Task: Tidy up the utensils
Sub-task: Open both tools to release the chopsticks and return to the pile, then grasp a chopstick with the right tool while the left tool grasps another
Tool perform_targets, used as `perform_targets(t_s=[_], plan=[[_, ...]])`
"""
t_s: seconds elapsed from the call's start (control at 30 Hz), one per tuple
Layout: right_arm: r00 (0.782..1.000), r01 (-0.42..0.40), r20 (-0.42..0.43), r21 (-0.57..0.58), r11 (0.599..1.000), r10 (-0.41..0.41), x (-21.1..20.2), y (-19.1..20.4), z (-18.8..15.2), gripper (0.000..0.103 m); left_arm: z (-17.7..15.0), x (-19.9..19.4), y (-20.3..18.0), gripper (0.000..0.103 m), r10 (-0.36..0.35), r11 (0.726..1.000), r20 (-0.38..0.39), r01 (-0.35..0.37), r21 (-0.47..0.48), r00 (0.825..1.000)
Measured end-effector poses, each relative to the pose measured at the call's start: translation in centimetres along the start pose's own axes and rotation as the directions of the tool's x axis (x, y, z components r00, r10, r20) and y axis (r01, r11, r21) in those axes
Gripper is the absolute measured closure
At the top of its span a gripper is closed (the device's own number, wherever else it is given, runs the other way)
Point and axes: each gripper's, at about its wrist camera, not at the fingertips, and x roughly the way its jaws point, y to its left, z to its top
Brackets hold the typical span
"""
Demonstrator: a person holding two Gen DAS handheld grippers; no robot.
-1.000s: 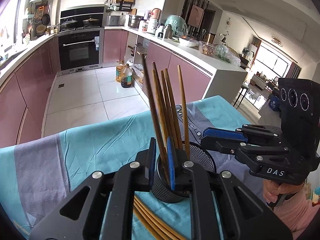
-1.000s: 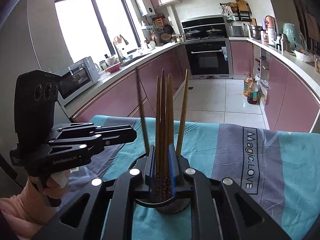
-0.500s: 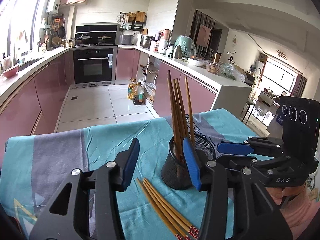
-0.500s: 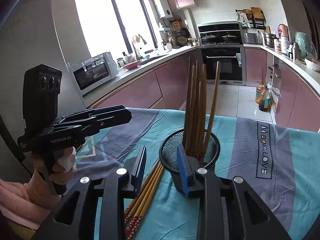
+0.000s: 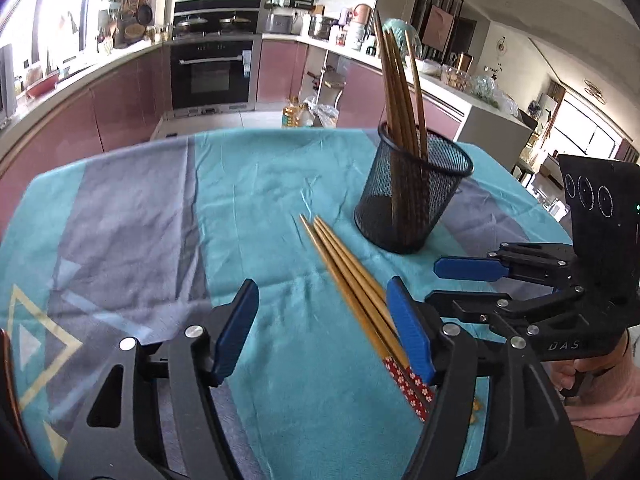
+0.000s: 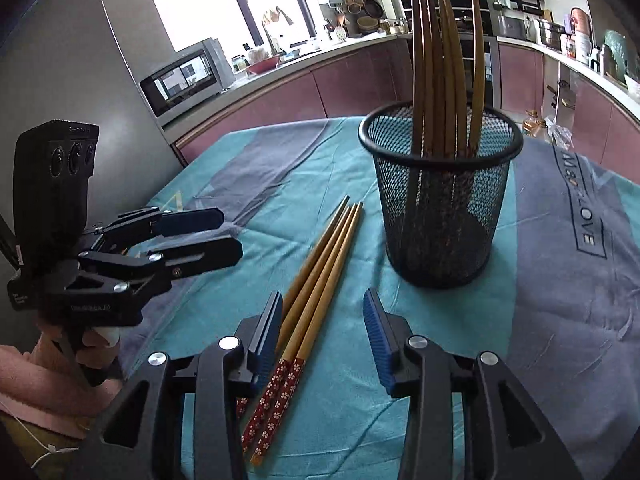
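A black mesh cup (image 5: 414,192) (image 6: 440,200) stands on the table with several wooden chopsticks (image 5: 400,92) (image 6: 440,68) upright in it. Three loose chopsticks (image 5: 352,284) (image 6: 316,284) with red patterned ends lie flat on the cloth beside the cup. My left gripper (image 5: 324,330) is open and empty, low over the cloth, its right finger beside the loose chopsticks. My right gripper (image 6: 324,340) is open and empty, with the loose chopsticks lying by its left finger. Each gripper also shows in the other's view, the right (image 5: 472,280) and the left (image 6: 200,236).
The table wears a teal and grey cloth (image 5: 140,220) (image 6: 560,300) with "Magic.LOVE" printed on it. Pink kitchen cabinets (image 5: 100,108), an oven (image 5: 212,76) and a microwave (image 6: 184,76) stand behind the table.
Both grippers let go of chopsticks in the cup, opened and drew back and down. They now sit low over the cloth by the loose chopsticks.
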Motion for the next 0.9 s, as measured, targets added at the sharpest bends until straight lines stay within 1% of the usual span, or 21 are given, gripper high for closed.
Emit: perform_targets(t_s=[0.1,0.2,0.5,0.73,0.9], plan=[[0.999,0.022,-0.024,-0.006,1.0,-0.022,0.9,0.2,-0.6,0.063,-1.2,1.3,-0.7,0.038,0.012,1.0,-0.034,-0.012,0.012,0.999],[0.999,0.031,-0.031,0.0,1.0,-0.031,1.2,0.2,-0.9,0.064,-1.9,1.9,-1.2,0.039,-0.003,1.0,-0.055,0.004,0.021,0.998],[0.997,0.062,-0.042,0.004,0.998,-0.062,1.6,0.0,-1.1,0.064,-2.1,3.4,-2.1,0.042,0.022,0.999,-0.102,-0.017,0.045,0.995],[0.995,0.088,-0.05,-0.026,0.996,-0.089,2.1,0.4,-0.9,0.065,-2.1,3.9,-2.4,0.042,0.056,0.997,-0.118,-0.049,0.066,0.991],[0.993,0.099,-0.059,-0.044,0.994,-0.102,2.3,0.6,-0.8,0.066,-1.9,4.1,-2.5,0.042,0.06,0.996,-0.118,-0.052,0.074,0.991]])
